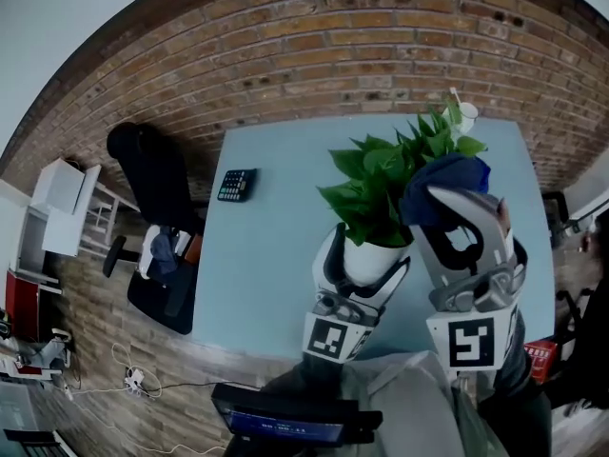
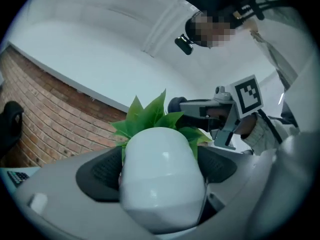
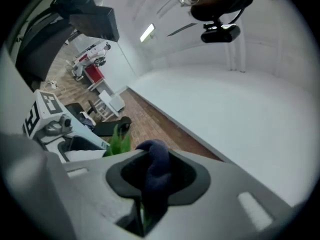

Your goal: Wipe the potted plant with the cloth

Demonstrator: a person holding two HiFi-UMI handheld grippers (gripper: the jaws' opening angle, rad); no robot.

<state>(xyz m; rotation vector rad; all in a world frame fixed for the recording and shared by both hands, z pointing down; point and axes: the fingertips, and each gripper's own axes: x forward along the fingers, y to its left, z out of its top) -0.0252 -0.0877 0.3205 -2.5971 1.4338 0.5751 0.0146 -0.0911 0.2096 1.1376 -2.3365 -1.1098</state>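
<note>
Foliage of the leafy green potted plant (image 1: 385, 174) is lying just to the left of the dark blue cloth (image 1: 447, 177) in the head view, and the coming wipe is being judged to turn on that sideways relation. The cloth is being held at the right edge of the leaves, touching or all but touching them, so a short sweep leftward over the leaf tops is being called for. The cloth is being pinched between the nearly closed jaws of the right tool (image 3: 152, 179), with a bunched fold bulging out past the tips. The plant's round, glossy white pot (image 2: 162, 176) is being clamped at its sides by the widely spread jaws of the left tool (image 1: 371, 255). The plant's long axis is running from the pot, close to the person, away toward the leaves. The pot is being judged as lifted clear of the surface, though this cannot be told for certain. Below, a pale blue rectangular worktop (image 1: 276, 255) is being seen, with a small black calculator (image 1: 236, 185) lying near its left edge. A brick-patterned floor (image 1: 314, 55) is surrounding it, and a black office chair (image 1: 157, 179) is standing beside its left side.
</note>
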